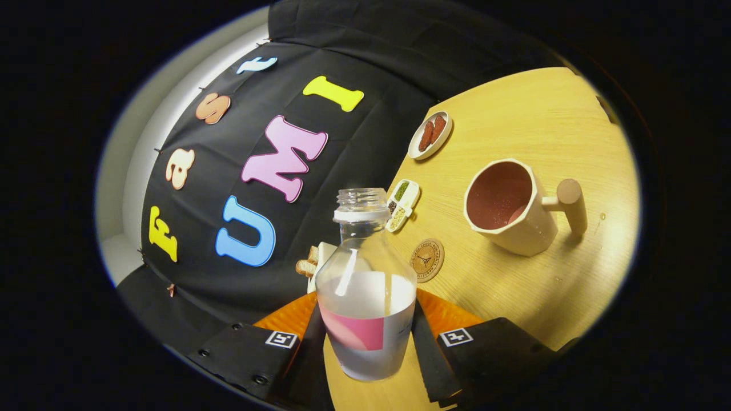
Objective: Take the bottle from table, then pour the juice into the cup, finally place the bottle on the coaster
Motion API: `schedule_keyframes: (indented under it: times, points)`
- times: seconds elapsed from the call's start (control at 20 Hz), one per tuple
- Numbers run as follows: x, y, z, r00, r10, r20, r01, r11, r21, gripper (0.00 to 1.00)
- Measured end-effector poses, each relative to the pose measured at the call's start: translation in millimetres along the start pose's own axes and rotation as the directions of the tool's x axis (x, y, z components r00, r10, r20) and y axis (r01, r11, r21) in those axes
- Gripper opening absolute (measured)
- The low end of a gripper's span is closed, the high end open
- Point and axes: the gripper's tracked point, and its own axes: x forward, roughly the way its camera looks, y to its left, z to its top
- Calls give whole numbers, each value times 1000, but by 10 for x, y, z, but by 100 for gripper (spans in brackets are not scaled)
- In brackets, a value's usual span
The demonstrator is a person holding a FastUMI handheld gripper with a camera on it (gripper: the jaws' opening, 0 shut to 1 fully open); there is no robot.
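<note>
Juice could spill if we tip the open bottle [365, 285], gripped in our claw [368, 337], before it is over the cup [508, 205], beyond the coaster [427, 260].

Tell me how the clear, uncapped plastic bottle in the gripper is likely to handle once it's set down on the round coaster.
The clear plastic bottle, held between the fingers of the gripper, looks nearly empty, so it is probably light and easily knocked over. Its open neck could spill any remaining drops if tipped. The small round wooden coaster leaves little margin, so an off-centre placement might leave it wobbling.
</note>
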Motion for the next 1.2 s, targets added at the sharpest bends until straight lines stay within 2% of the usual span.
schedule_keyframes:
  times: [0.5,0.7,0.85,1.2]
  points:
    - [67,-6,20,996,40,-82,-27,989,145,75]
    - [33,-68,203,997,64,-40,-51,962,269,75]
    - [-11,-118,271,996,75,-38,-55,926,373,75]
    - [18,-268,134,987,85,-138,-8,877,480,74]
